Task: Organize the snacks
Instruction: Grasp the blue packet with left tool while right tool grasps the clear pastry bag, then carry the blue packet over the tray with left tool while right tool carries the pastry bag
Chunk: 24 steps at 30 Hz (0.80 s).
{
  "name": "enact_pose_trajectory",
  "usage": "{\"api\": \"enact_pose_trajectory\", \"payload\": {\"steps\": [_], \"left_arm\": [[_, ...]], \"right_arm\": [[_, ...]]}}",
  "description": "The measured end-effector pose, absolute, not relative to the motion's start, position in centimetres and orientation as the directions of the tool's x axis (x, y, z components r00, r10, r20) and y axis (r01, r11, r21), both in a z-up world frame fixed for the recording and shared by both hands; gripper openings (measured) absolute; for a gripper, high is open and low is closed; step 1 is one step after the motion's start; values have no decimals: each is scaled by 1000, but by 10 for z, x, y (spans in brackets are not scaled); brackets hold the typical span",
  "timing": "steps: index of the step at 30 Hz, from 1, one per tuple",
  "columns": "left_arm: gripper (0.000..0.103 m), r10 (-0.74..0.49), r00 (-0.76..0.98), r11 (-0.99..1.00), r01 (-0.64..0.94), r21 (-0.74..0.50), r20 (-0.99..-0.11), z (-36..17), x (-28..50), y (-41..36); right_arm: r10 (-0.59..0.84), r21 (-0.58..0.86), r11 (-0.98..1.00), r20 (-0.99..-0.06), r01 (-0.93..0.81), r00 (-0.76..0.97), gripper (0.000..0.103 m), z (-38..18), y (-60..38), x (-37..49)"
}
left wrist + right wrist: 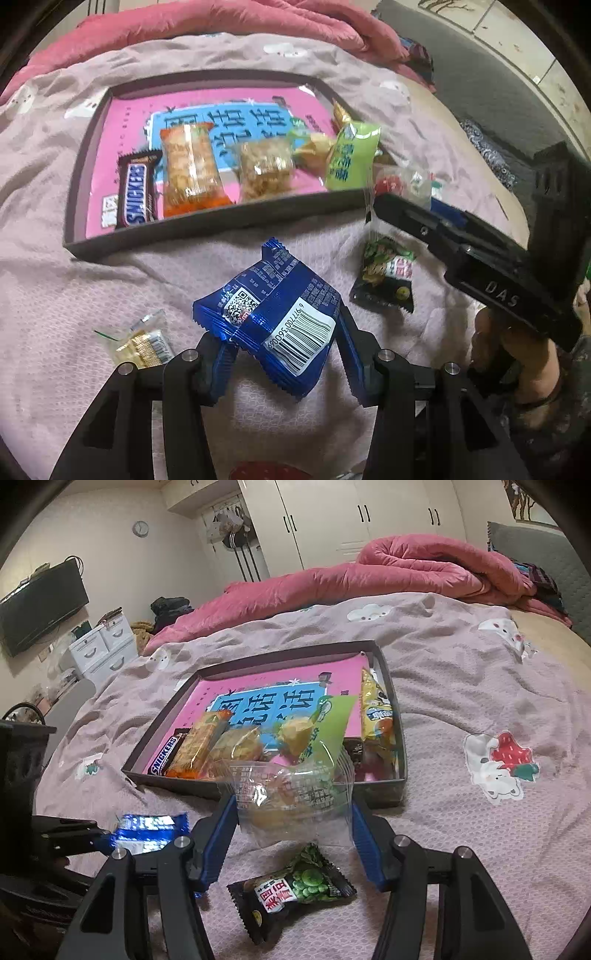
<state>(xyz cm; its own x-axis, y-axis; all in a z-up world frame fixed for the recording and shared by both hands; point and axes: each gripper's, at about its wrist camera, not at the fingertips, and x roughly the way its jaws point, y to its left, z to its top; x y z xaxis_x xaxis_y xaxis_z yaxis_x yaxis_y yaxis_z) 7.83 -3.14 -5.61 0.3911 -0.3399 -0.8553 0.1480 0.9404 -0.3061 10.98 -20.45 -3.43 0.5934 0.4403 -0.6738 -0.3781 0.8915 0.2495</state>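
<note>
My left gripper [284,354] is shut on a blue foil snack packet [271,314], barcode up, held just above the bedspread in front of the tray. My right gripper [291,827] is shut on a clear plastic snack packet [291,805], lifted near the tray's front wall. The dark, shallow tray [214,225] has a pink and blue liner. In it lie a Snickers bar [136,194], an orange packet [190,170], a clear packet of brown pieces [264,170], a green packet [351,155] and a yellow packet [376,712].
A black and green pea packet [295,890] lies on the pink bedspread below my right gripper. A small clear packet with a gold snack [144,343] lies left of my left gripper. A rolled red quilt [406,568] lies beyond the tray.
</note>
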Motion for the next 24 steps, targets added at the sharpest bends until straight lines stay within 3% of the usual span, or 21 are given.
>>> {"api": "enact_pose_trajectory", "payload": {"steps": [24], "left_arm": [[52,-265,521,956,36,-290,-812,-13,94,14]], "right_arm": [[449,244,889,-634,-387,630,60,-23,-206,112]]}}
